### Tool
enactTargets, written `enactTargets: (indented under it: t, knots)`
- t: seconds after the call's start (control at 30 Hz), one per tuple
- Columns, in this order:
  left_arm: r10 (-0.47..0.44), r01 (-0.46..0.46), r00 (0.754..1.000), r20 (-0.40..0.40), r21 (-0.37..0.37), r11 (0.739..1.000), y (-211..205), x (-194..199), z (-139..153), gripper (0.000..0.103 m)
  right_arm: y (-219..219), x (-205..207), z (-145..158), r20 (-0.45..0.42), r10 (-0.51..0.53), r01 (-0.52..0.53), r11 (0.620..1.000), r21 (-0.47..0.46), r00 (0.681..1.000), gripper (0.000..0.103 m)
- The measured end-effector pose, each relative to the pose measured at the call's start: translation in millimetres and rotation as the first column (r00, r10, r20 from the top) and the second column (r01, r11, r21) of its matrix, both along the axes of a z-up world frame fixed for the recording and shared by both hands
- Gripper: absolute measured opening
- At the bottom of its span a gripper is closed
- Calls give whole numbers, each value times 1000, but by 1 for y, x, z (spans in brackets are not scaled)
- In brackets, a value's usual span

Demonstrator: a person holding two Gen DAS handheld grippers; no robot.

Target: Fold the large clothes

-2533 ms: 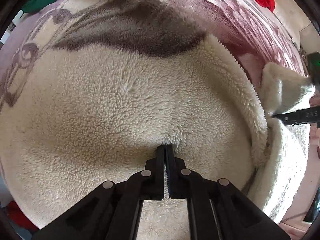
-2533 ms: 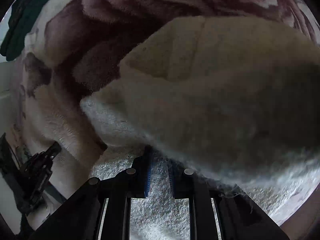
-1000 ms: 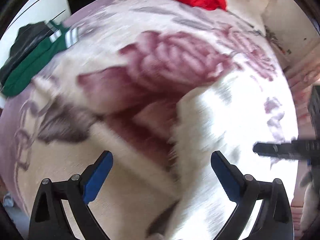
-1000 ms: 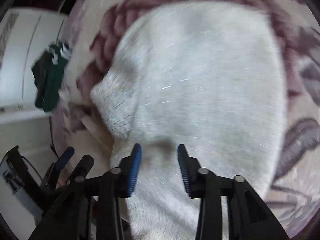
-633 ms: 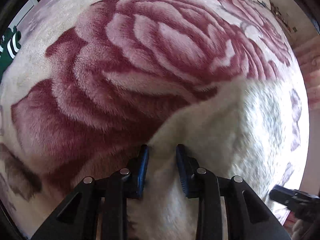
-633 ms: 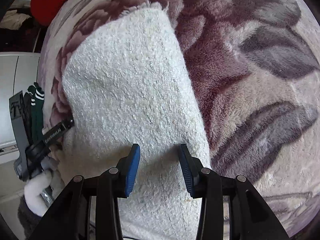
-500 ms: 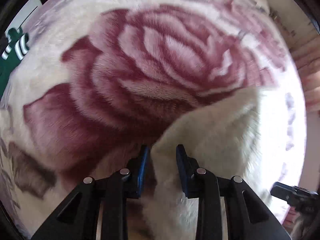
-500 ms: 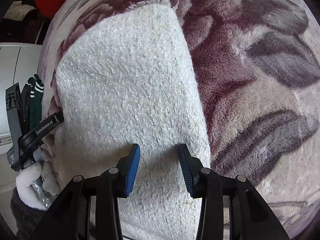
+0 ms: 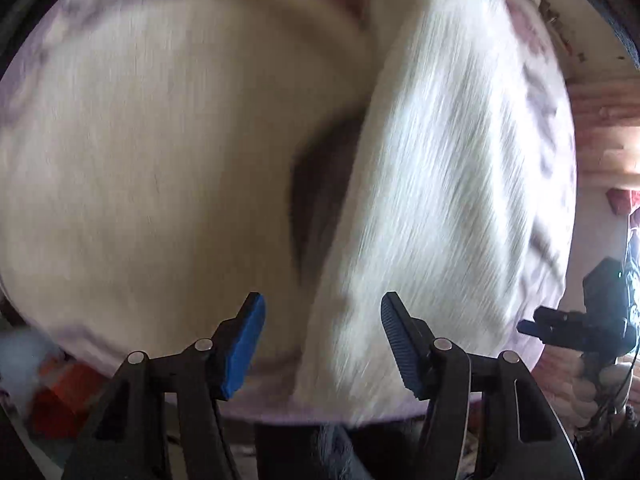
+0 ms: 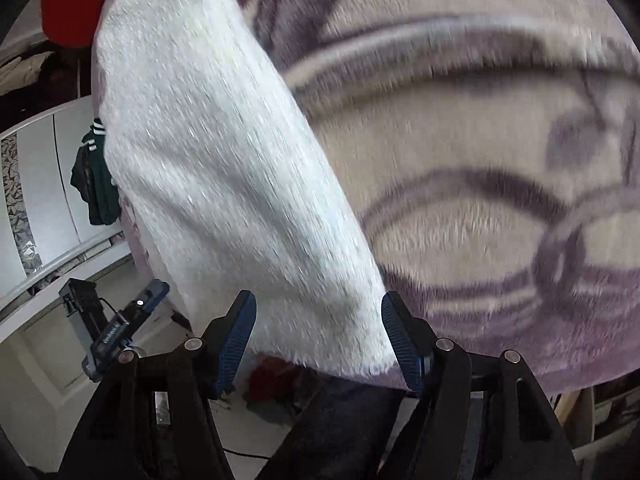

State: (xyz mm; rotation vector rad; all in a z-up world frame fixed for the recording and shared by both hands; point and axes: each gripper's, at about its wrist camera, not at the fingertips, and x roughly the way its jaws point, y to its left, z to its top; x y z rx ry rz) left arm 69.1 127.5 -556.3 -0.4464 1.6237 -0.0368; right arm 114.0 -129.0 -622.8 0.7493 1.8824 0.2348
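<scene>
Both tilted steeply downward, the left gripper [image 9: 322,340] and right gripper [image 10: 318,334] have just opened, holding nothing, with the white fleece garment [image 10: 224,184] lying ahead of them.

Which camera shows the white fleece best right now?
Right wrist: the white fleece runs as one folded strip across the blanket, edges readable. Left wrist shows it only as a heavily blurred band.

Both wrist cams look steeply down, close over same white fleece [image 9: 440,180] on blanket [image 10: 500,120].
</scene>
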Motion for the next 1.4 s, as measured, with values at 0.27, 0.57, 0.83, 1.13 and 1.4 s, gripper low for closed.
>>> enactTargets:
  t: [0.27, 0.57, 0.83, 1.13, 1.4]
  knots:
    - [76, -76, 982, 171, -10, 997, -16, -37, 29, 14, 13, -53, -1, 72, 15, -8, 995, -104, 997, 0]
    - [139, -135, 974, 181, -37, 990, -13, -50, 25, 14, -6, -61, -5, 49, 19, -18, 1000, -18, 999, 36]
    - [125, -113, 971, 203, -68, 991, -20, -65, 38, 14, 8, -68, -20, 86, -23, 35, 990, -133, 996, 13]
    - [65, -59, 988, 141, -45, 997, -34, -60, -20, 16, -11, -61, -22, 91, -60, 78, 974, -211, 994, 9]
    - [80, -55, 983, 168, -147, 988, 1, -68, 22, 27, 0, -45, -22, 65, -8, 17, 990, -143, 998, 28]
